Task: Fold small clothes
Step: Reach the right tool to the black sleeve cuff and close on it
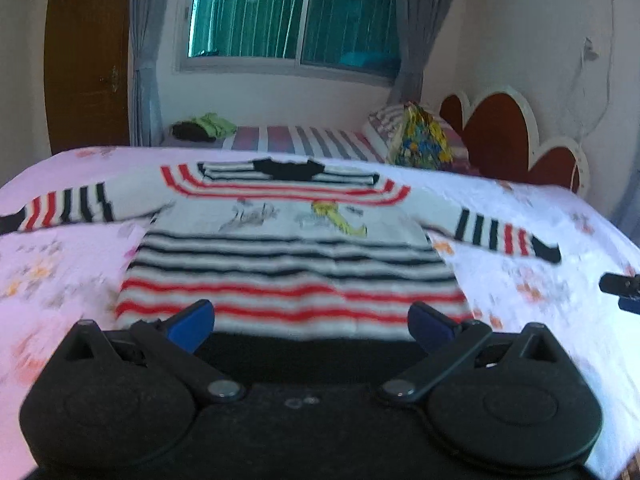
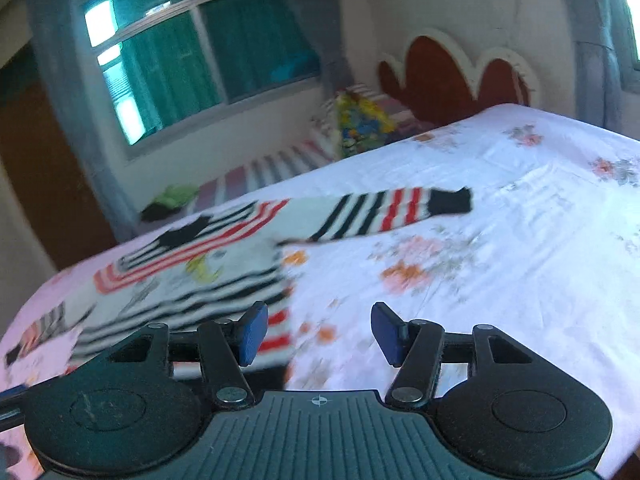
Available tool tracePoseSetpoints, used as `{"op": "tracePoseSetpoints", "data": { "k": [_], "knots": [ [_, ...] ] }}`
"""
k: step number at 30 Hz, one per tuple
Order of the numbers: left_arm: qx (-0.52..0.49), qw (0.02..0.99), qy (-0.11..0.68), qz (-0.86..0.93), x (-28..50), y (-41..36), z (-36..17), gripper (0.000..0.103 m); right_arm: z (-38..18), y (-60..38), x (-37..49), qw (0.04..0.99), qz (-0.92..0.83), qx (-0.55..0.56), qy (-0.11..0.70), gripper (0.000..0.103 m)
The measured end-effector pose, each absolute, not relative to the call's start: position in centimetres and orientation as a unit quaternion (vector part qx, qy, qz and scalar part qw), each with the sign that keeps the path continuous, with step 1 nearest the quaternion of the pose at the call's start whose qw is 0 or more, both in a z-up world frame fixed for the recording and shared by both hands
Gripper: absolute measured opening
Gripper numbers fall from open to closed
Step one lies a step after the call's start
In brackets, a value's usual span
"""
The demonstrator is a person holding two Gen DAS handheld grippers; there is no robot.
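A small white sweater (image 1: 288,248) with red and black stripes and a black collar lies flat on the floral sheet, both sleeves spread out. My left gripper (image 1: 310,320) is open and empty, just above the sweater's bottom hem, centred on it. My right gripper (image 2: 316,332) is open and empty, above the sheet just right of the sweater's lower right corner (image 2: 276,332). The right sleeve (image 2: 392,212) stretches away ahead of it. The right gripper's tip also shows in the left wrist view (image 1: 620,290).
The floral sheet (image 1: 540,280) covers the work surface, whose edge falls away on the right (image 2: 624,360). Behind is a striped bed (image 1: 304,138) with a colourful bag (image 1: 420,140), dark and green clothes (image 1: 204,128), a red headboard (image 1: 500,132) and a window.
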State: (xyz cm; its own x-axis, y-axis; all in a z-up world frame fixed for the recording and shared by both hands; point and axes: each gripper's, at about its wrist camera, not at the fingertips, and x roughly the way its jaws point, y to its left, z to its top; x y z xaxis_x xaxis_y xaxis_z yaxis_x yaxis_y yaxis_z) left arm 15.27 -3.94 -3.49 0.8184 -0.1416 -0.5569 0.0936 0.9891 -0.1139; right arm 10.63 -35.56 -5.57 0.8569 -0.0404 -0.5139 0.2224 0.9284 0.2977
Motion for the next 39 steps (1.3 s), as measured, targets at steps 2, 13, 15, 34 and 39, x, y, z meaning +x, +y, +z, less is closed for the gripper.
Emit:
{"op": "tracePoseSetpoints", "data": {
  "k": [2, 13, 15, 34, 39],
  "knots": [
    [-0.092, 0.946, 0.299, -0.083, 18.1, -3.4, -4.3, 0.102, -6.1, -38.1, 13.5, 0.943, -0.085, 0.195, 0.255, 0.057],
    [-0.064, 0.928, 0.367, -0.010, 32.1, -4.5, -8.2, 0.090, -12.1, -50.7, 26.8, 0.905, -0.163, 0.296, 0.260, 0.022],
    [-0.017, 0.928, 0.373, 0.007, 34.3, -4.9, -8.9, 0.089, -13.4, -52.4, 28.0, 0.895, -0.177, 0.317, 0.258, 0.022],
    [-0.045, 0.926, 0.374, 0.034, 42.1, -2.7, -10.8, 0.090, -18.6, -57.7, 31.9, 0.868, -0.177, 0.399, 0.237, 0.004],
    [-0.011, 0.918, 0.391, 0.056, 42.6, -1.3, -11.1, 0.091, -16.7, -55.3, 33.3, 0.902, -0.182, 0.314, 0.236, 0.004]
  ]
}}
